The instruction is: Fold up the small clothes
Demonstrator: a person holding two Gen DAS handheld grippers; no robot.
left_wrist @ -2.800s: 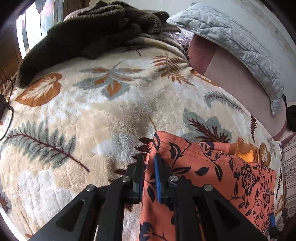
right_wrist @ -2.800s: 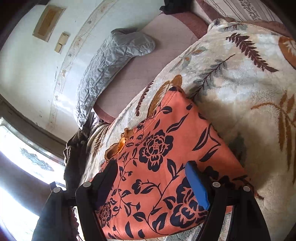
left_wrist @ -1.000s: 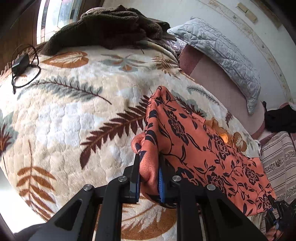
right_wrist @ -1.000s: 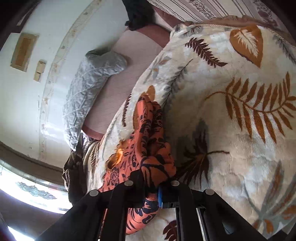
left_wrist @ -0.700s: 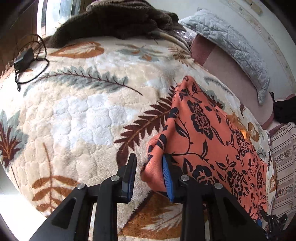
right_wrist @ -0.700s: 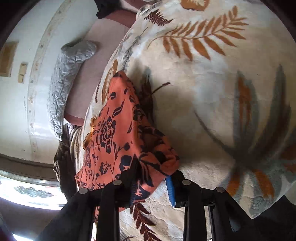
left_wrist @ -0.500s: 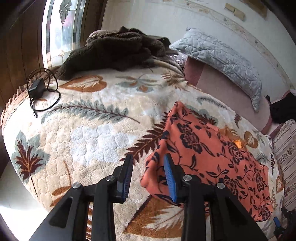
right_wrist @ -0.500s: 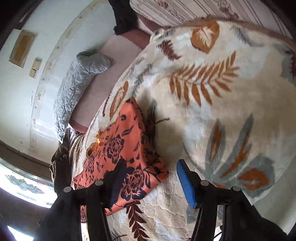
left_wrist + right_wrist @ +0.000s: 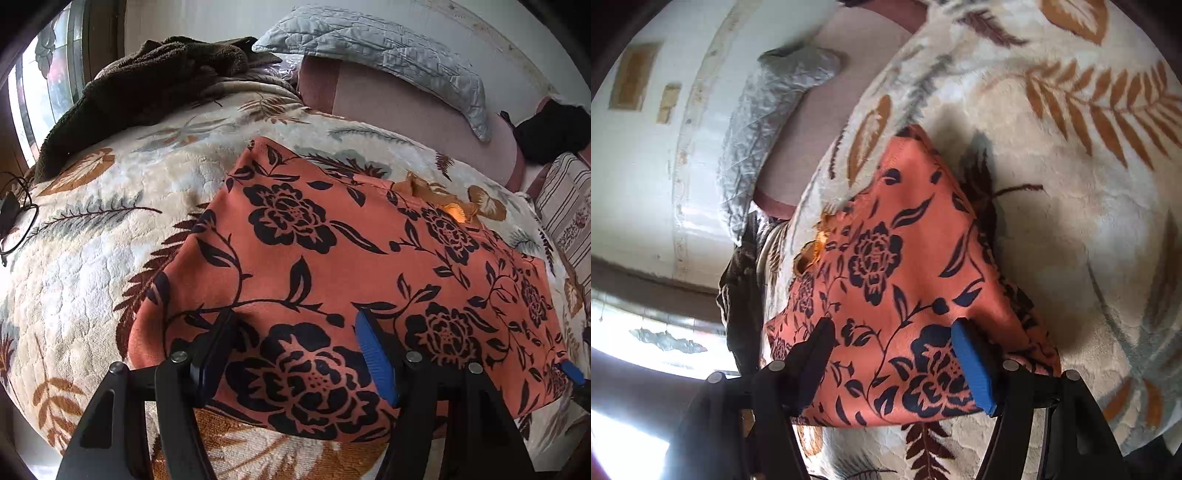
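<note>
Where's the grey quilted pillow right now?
In the left wrist view the grey quilted pillow lies at the top, against the wall behind the orange floral garment, right of the dark brown blanket.

Bed covered by a cream plush blanket (image 9: 92, 266) with a leaf print. Lying flat on it: a folded orange garment (image 9: 332, 258) with black flowers; a dark brown fleece throw (image 9: 147, 81), heaped at the far corner; a grey quilted pillow (image 9: 388, 48) along the wall; a black cable (image 9: 14, 221) at the edge.

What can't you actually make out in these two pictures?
- Near edge of the orange flowered cloth: left view, hidden behind the left claw.
- What garment it is: folded, neither view tells.
- Gray pillow: right view, blurred.
- Black cable: left view, cut off by the edge.
</note>
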